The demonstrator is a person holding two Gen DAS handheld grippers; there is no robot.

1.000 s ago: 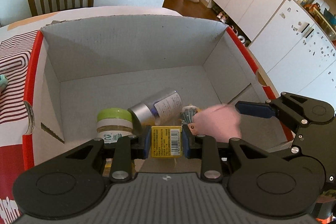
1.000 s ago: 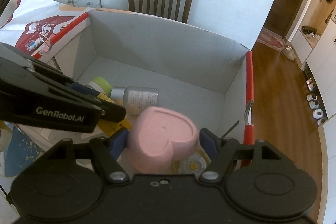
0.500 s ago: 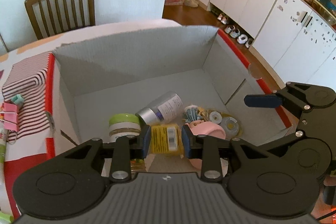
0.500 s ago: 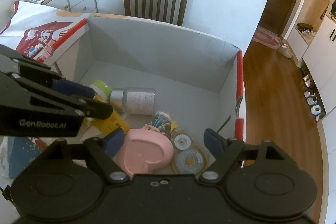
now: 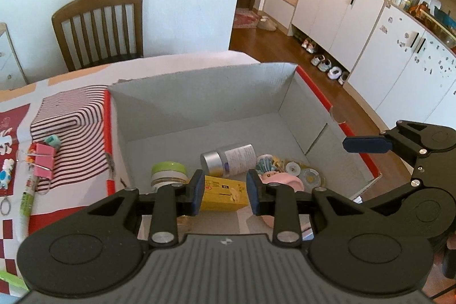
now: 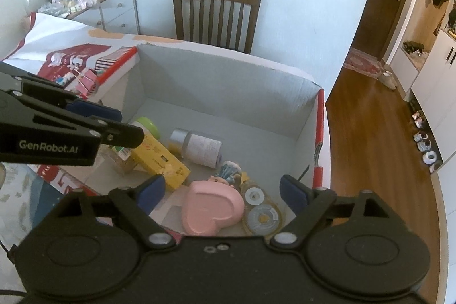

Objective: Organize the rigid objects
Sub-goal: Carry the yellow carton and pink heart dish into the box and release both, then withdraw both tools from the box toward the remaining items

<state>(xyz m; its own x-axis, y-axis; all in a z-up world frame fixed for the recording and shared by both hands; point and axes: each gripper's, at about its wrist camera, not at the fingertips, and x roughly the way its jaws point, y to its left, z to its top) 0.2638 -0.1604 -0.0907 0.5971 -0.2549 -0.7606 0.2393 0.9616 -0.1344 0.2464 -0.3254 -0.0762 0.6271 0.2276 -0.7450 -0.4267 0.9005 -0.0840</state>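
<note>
A grey-lined carton point(image 5: 199, 99) point(image 6: 228, 81) with red outer sides stands on the table. My left gripper point(image 5: 225, 181) point(image 6: 125, 124) is shut on a yellow box point(image 5: 223, 191) point(image 6: 159, 161), holding it tilted above the carton's near left corner. My right gripper point(image 6: 223, 190) hovers over the near right part, its jaws still opening with nothing pressed between the pads. Below it a pink heart-shaped box point(image 6: 213, 207) point(image 5: 285, 180) lies on the carton floor. One right finger point(image 5: 367, 144) shows in the left wrist view.
Also in the carton are a green-lidded jar point(image 5: 168, 175) point(image 6: 148, 127), a silver bottle on its side point(image 5: 230, 161) point(image 6: 199, 146), a small figurine point(image 6: 228, 171) and tape rolls point(image 6: 262, 215). Pink binder clips point(image 5: 42, 158) lie left of it. A wooden chair point(image 6: 216, 16) stands beyond the table.
The right gripper opened and let the pink heart box drop onto the carton floor. Both grippers rose and drew back; the left one kept the yellow box.
</note>
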